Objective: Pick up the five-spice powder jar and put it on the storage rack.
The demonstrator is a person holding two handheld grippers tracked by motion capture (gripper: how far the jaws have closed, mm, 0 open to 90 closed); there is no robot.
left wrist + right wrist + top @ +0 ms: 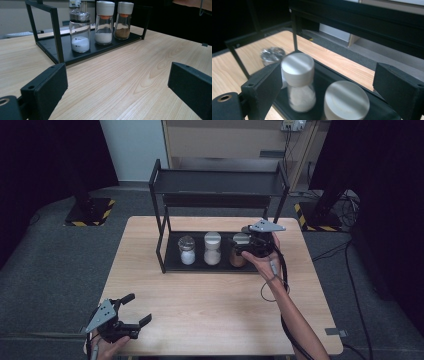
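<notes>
Three glass shaker jars [212, 249] on black metal rack [170, 255]; right gripper [252, 246] jaws wide, seemingly gripping nothing, above brown-spice jar [238, 251]; left gripper [135, 315] open, empty.

The left tool [131, 320] rests low at the near left, jaws wide apart. The right tool [246, 246], on an outstretched forearm, has its jaws spread too.

A pale wood counter [215, 320] is standing on grey carpet [55, 265]. Black curtains [45, 155] are hanging at far left and far right, with a pale wall strip [132, 147] and a light wooden cabinet [225, 140] showing between them. Two black bases with yellow hazard stripes [90, 212] are sitting on the floor, and cables [345, 205] are trailing at far right.
</notes>
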